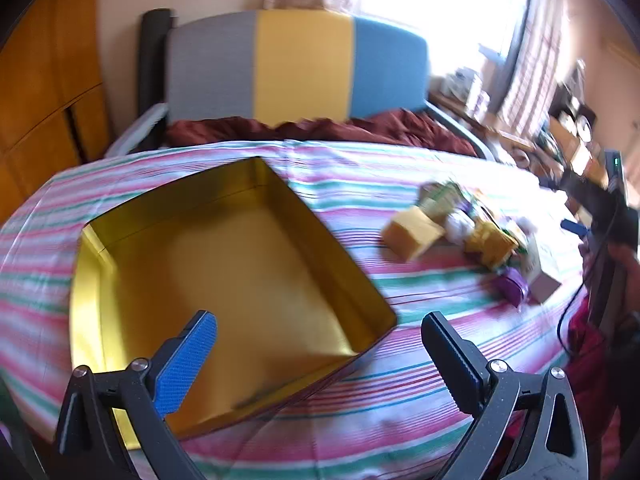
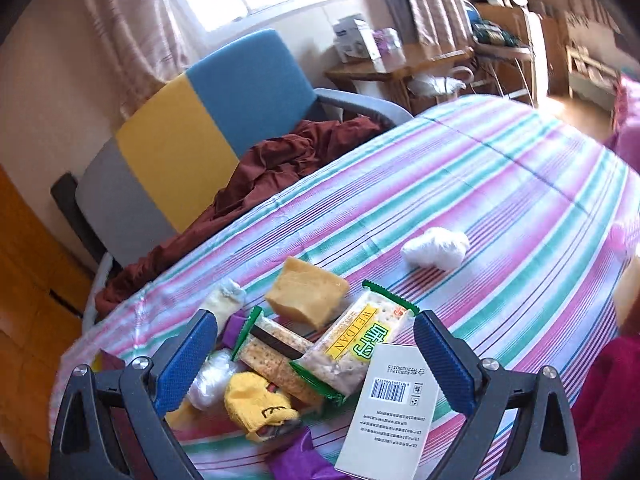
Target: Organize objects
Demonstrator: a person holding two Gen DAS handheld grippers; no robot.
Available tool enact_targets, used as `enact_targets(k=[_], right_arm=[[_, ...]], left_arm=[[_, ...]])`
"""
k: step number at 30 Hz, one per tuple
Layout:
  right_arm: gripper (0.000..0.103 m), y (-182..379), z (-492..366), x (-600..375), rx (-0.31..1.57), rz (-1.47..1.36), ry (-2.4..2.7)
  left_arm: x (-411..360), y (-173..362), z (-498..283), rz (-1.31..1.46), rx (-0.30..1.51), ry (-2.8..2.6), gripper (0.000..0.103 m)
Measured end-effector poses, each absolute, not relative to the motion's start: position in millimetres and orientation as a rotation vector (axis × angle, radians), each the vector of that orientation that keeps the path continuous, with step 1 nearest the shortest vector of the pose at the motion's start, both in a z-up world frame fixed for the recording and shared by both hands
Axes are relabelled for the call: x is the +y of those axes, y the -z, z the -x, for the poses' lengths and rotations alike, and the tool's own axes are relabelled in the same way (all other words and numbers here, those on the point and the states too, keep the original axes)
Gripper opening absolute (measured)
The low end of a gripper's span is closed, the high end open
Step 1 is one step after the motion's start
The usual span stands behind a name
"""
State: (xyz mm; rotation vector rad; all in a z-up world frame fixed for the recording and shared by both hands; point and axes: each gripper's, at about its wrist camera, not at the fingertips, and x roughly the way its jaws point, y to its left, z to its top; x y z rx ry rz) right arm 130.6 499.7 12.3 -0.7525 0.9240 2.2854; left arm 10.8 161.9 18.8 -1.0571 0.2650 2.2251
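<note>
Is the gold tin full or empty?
Empty: the gold tin lies lidless on the striped cloth, bare floor showing; the snacks lie in a pile outside it.

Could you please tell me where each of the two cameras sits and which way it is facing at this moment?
Left wrist: sits on the left gripper, looking forward and down at the empty gold tin on the striped tablecloth; both open fingers show.
Right wrist: sits on the right gripper, looking down at a pile with a WEIDAN cracker pack and a white barcode box; its open fingers show.
Shared: the tablecloth, the tan block, and the grey, yellow and blue chair.
</note>
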Motion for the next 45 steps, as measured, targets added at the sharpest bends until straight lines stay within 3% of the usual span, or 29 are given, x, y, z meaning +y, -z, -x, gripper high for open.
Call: enact_targets(k=[8, 16, 20, 24, 30, 31, 32, 45], right_arm=[[0.101, -7.5, -148.4, 519.9, 1.145, 0.671, -2.241], [0.101, -4.2, -143.4, 518.6, 1.187, 0.712, -2.259], [0.101, -0.3, -141.0, 518.9, 1.211, 0.74, -2.255], [0.101, 2.5, -138.5, 519.1, 1.22, 0.761, -2.254], [0.101, 5.2, -136.2, 519.1, 1.218, 0.785, -2.249], [0.101, 5.4, -135.4, 518.9, 1.213, 0.789, -2.25], [0.101, 5.4, -134.8, 519.0, 1.206, 0.794, -2.248], [0.097, 3.4, -113.1, 500.6, 1.035, 0.938, -2.343]], left_arm=[[243.1, -6.5, -1.4, 1.111, 0.441, -2.067, 0.103], [312.6, 13.8, 18.8, 1.095, 0.618, -1.943, 0.102], [340.1, 30.7, 33.9, 1.117, 0.727, -1.902, 0.088], [358.3, 44.9, 41.5, 1.108, 0.816, -1.907, 0.088], [377.5, 62.5, 55.0, 1.146, 0.861, -1.88, 0.087], [380.4, 66.2, 55.9, 1.161, 0.86, -1.862, 0.077], [382.9, 69.6, 55.9, 1.182, 0.843, -1.831, 0.061], [317.6, 59.9, -28.1, 1.077, 0.674, -1.847, 0.058]])
